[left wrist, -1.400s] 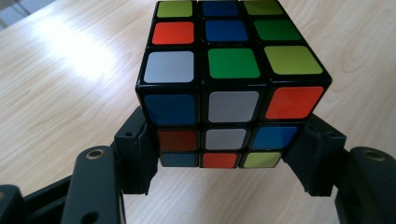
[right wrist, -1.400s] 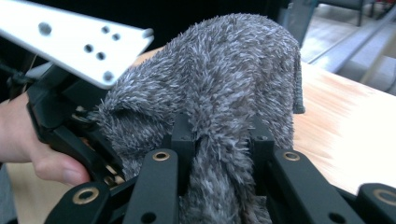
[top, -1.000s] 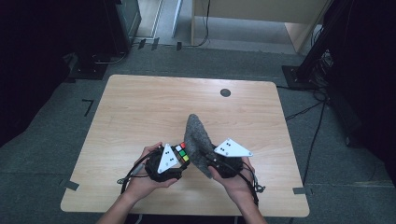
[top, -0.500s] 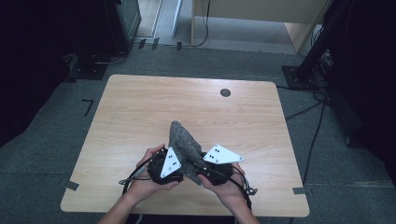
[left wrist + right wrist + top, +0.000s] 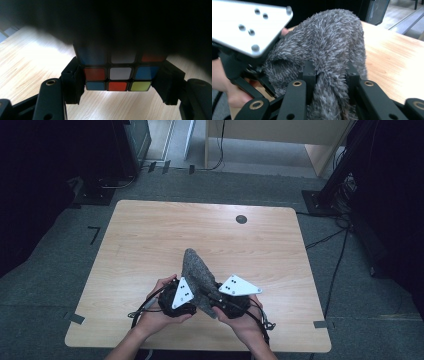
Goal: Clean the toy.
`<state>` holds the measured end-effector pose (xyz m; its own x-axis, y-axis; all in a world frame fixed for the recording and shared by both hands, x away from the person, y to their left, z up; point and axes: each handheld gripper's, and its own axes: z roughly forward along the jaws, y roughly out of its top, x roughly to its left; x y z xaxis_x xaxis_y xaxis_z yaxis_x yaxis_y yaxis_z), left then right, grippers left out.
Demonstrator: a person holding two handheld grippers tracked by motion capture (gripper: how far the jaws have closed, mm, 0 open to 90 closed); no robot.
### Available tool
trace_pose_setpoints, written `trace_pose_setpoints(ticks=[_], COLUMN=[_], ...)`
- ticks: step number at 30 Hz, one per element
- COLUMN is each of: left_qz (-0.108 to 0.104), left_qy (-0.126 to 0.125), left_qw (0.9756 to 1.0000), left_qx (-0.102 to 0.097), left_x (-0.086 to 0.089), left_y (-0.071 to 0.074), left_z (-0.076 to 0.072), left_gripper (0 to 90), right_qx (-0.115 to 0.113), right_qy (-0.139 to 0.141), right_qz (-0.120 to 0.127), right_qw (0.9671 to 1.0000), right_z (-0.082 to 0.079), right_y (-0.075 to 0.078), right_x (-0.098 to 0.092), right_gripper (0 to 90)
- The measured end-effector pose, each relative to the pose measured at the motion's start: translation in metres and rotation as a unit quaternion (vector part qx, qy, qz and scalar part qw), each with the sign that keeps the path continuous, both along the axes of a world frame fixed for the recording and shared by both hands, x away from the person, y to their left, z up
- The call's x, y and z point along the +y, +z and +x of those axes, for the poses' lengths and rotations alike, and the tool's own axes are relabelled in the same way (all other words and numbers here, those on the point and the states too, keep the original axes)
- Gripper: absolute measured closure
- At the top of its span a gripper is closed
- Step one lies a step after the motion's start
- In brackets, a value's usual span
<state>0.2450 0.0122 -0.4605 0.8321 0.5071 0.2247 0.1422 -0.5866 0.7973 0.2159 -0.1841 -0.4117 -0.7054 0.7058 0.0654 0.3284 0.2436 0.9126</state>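
Rubik's cube (image 5: 117,72), a plastic puzzle with red, white, blue, orange and yellow-green stickers, sits clamped between the two black jaws of the left gripper (image 5: 117,86). In the left gripper view the jaws press on the cube's left and right sides, and the upper rows of stickers lie in deep shadow under something dark draped from above. Below the cube lies the light wooden table (image 5: 30,67).

Grey fuzzy cloth (image 5: 324,52), thick and long-piled, is pinched between the black jaws of the right gripper (image 5: 330,75). In the right gripper view a fold of the pile bulges up between the jaws, and the rest of the cloth rises in a rounded hump ahead of them. To the left of that view, the left gripper's grey three-cornered plate (image 5: 249,25) sits just against the cloth, with part of a hand beneath it.

High view: both hands hold the grippers close together near the table's near edge, left gripper (image 5: 180,295) and right gripper (image 5: 235,292) just beside each other. The cloth (image 5: 197,275) stands between them as a tall tapered peak, leaning away from the person, covering the spot where the cube is held. Farther off, a small dark round grommet (image 5: 241,219) sits in the tabletop near the far edge. Beyond the table is grey carpet.
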Motion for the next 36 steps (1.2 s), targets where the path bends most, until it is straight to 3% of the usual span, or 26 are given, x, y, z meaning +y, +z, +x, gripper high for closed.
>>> trace_pose_setpoints(ticks=[2,4,7,10,13,15,16,17,21,22,24,26,27,30,31,33,35,36], left_qz=[-0.011,-0.007,-0.015,-0.020,-0.021,-0.021,-0.020,-0.020,-0.016,-0.009,-0.012,-0.016,-0.022,-0.022,-0.020,-0.022,-0.024,-0.024], left_qy=[-0.005,-0.004,-0.004,-0.003,-0.002,-0.003,-0.005,-0.008,-0.014,-0.013,-0.013,-0.013,-0.011,-0.007,-0.006,-0.008,-0.010,-0.010], left_qw=[0.9999,1.0000,0.9999,0.9998,0.9998,0.9997,0.9998,0.9997,0.9998,0.9999,0.9998,0.9998,0.9996,0.9996,0.9997,0.9996,0.9996,0.9996], left_qx=[0.002,-0.002,0.003,0.006,0.007,0.009,0.008,0.007,0.002,0.000,0.002,0.005,0.010,0.014,0.013,0.012,0.011,0.011], left_x=[0.000,0.001,0.003,0.005,0.006,0.005,0.003,0.003,0.001,0.001,0.002,0.003,0.004,0.005,0.005,0.004,0.004,0.004], left_y=[0.002,0.001,0.002,0.002,0.002,0.001,0.001,0.001,0.002,0.001,0.001,0.001,0.002,0.001,0.001,0.001,0.002,0.002], left_z=[-0.001,-0.002,0.000,0.002,0.003,0.002,0.001,0.001,-0.002,-0.002,-0.001,0.000,0.002,0.003,0.003,0.002,0.000,0.000], left_gripper=[34.4,34.4,34.4,34.4,34.4,34.4,34.4,34.4,34.4,34.4,34.4,34.4,34.4,34.4,34.4,34.4,34.4,34.4], right_qx=[0.002,0.010,0.013,0.020,0.019,0.017,0.022,0.020,0.019,0.031,0.029,0.031,0.048,0.052,0.043,0.032,0.023,0.023], right_qy=[0.000,-0.010,-0.063,-0.080,-0.068,-0.037,-0.007,-0.002,-0.013,-0.034,-0.071,-0.081,-0.084,-0.068,-0.039,-0.014,-0.009,-0.009], right_qz=[-0.006,0.002,-0.010,0.001,0.019,0.038,0.050,0.048,0.026,0.035,0.014,0.013,0.047,0.068,0.060,0.047,0.024,0.024], right_qw=[1.0000,0.9999,0.9979,0.9966,0.9973,0.9985,0.9985,0.9986,0.9994,0.9983,0.9970,0.9962,0.9942,0.9940,0.9965,0.9983,0.9994,0.9994], right_z=[0.001,0.005,0.013,0.015,0.013,0.008,0.005,0.005,0.009,0.015,0.018,0.019,0.020,0.019,0.014,0.009,0.007,0.007], right_y=[-0.002,-0.006,-0.009,-0.008,-0.004,0.000,0.002,0.002,-0.005,-0.011,-0.014,-0.014,-0.011,-0.008,-0.004,-0.003,-0.005,-0.005], right_x=[0.002,-0.002,-0.018,-0.027,-0.027,-0.020,-0.012,-0.010,-0.011,-0.020,-0.028,-0.032,-0.038,-0.035,-0.026,-0.015,-0.008,-0.008], right_gripper=[70.9,70.9,71.1,70.9,70.6,70.1,69.8,69.8,69.7,69.9,70.2,70.2,70.2,70.1,69.6,69.1,68.4,68.4])
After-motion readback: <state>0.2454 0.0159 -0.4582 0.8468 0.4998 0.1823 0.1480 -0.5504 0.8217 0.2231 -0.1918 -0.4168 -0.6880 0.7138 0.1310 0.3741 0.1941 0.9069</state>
